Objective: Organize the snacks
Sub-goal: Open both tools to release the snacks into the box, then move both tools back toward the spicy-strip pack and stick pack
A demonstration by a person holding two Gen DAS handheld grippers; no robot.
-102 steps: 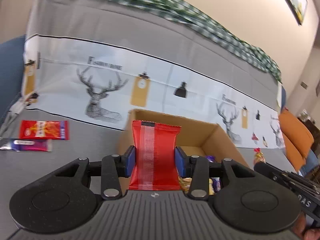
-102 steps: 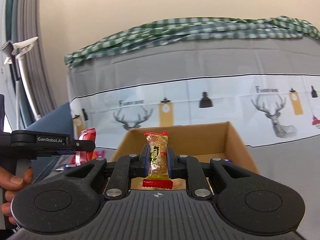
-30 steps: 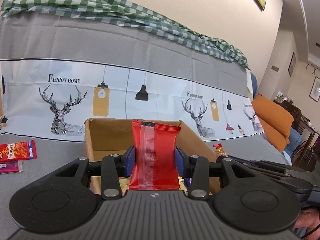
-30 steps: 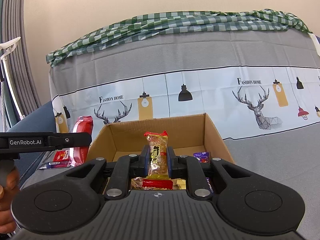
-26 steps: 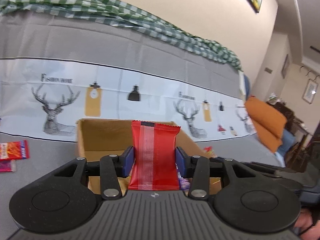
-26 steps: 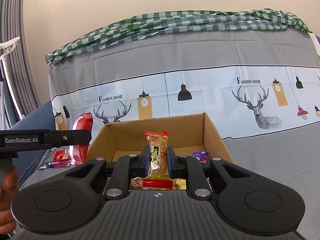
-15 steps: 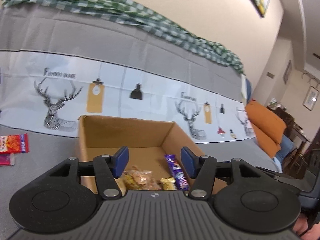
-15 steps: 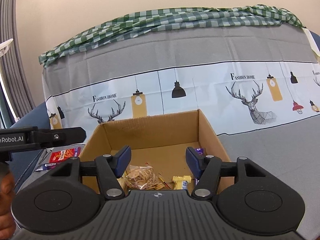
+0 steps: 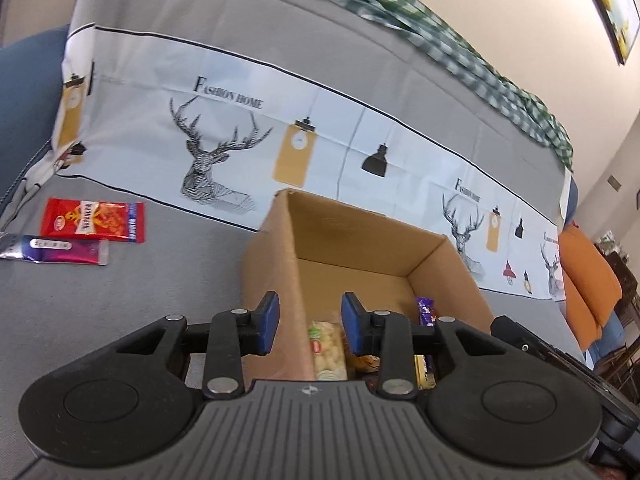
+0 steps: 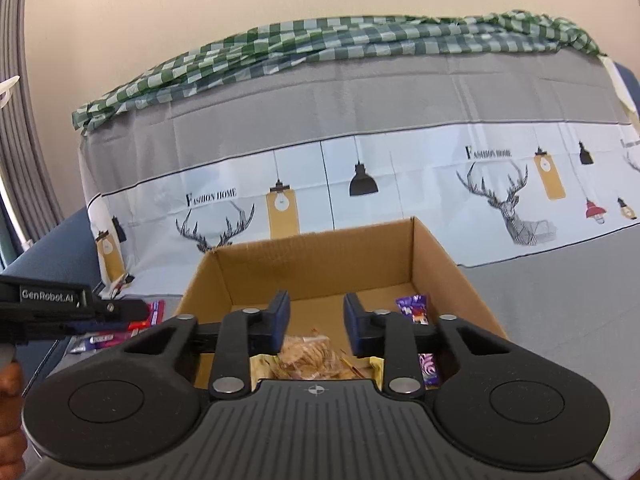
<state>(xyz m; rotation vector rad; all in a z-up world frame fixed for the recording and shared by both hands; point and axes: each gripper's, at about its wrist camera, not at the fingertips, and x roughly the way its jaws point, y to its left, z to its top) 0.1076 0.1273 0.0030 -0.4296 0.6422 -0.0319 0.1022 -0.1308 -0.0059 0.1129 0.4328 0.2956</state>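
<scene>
An open cardboard box [image 9: 360,256] [image 10: 320,264] stands on the grey sofa cover and holds several snacks. Among them are a pale snack pack [image 9: 326,346], a cookie pack [image 10: 308,356] and a purple candy [image 9: 426,312] [image 10: 414,308]. My left gripper [image 9: 310,322] hovers over the box's left wall, its jaws closing with nothing between them. My right gripper [image 10: 316,320] hangs over the box's near side, jaws also closing and empty. A red snack packet [image 9: 94,224] and a purple bar [image 9: 60,250] lie on the sofa seat left of the box.
The sofa back carries a deer-print cover [image 10: 400,184] and a green checked cloth [image 10: 340,44]. An orange cushion [image 9: 588,280] lies far right. The left tool [image 10: 60,308] and a person's hand [image 10: 8,384] show at the right wrist view's left edge.
Both grippers let go: the red packet and the golden snack bar are gone from the jaws. The jaws opened wide, then narrowed. The left gripper swung left and rolled.
</scene>
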